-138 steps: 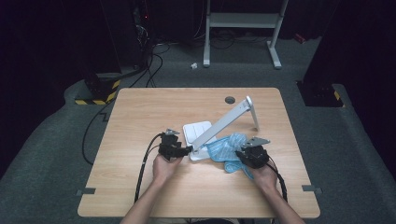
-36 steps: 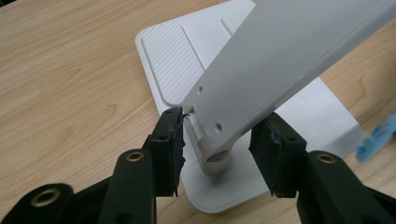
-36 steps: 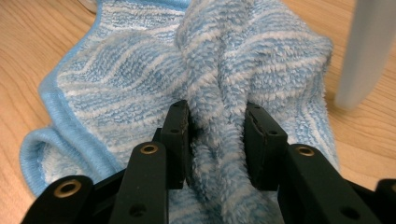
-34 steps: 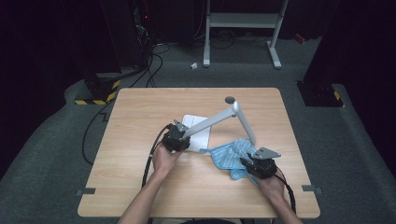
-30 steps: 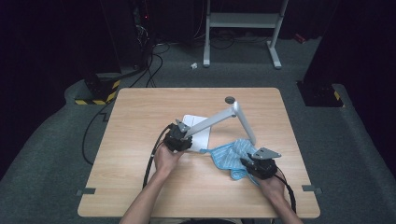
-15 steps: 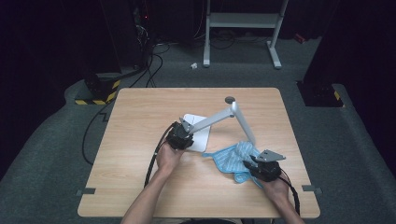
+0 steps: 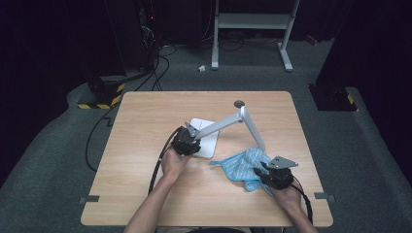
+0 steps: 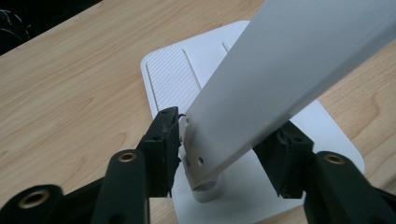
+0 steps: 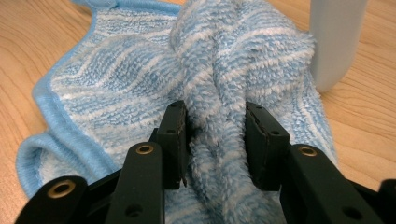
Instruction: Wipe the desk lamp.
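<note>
Right hand-held gripper (image 9: 212,140) pinches blue cloth (image 9: 140,79) — lamp arm (image 9: 336,42) beside.

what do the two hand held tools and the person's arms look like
Both are black, blocky units. The left tool trails a black cable down along the forearm; the right tool carries a grey three-cornered plate on top and a black cable too. In the gripper views each shows two black fingers with flat ribbed pads and brass-coloured rivets at the joints. The forearms are bare, with no sleeves or gloves visible.

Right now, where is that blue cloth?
In the high view the blue cloth lies at the table's right front, bunched in the right gripper, beside the white lamp arm's lower end.
</note>
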Demonstrator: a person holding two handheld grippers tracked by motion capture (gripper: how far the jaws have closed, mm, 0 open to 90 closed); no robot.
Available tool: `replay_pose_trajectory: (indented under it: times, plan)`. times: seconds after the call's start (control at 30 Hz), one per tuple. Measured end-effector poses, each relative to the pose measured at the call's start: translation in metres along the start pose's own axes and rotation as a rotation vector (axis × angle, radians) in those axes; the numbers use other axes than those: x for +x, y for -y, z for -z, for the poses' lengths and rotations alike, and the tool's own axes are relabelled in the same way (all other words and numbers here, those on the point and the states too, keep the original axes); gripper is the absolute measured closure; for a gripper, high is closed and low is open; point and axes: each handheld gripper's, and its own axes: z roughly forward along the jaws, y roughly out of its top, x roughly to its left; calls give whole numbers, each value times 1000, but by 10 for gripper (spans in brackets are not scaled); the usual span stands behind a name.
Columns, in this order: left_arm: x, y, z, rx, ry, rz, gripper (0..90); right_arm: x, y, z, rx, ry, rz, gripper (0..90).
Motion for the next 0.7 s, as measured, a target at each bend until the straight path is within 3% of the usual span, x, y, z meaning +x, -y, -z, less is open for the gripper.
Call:
replay_pose_trajectory:
  times: [0.17,0.3,0.43,0.53,0.7]
  plan:
    - [-1,-4,-8,-8,6,-4,449,0,0,-1,0,3,0,614]
    - [-1,-9,-11,-20,4,3,475,0,-1,-1,1,3,0,614]
    - [-5,-13,-11,-13,-21,-53,523,1,-2,-2,0,6,-1,613]
    - [-8,-13,-11,-16,-35,-69,540,2,-3,-4,0,10,3,613]
    - [-13,-13,-9,-16,-23,-99,555,3,-4,-5,-1,10,4,613]
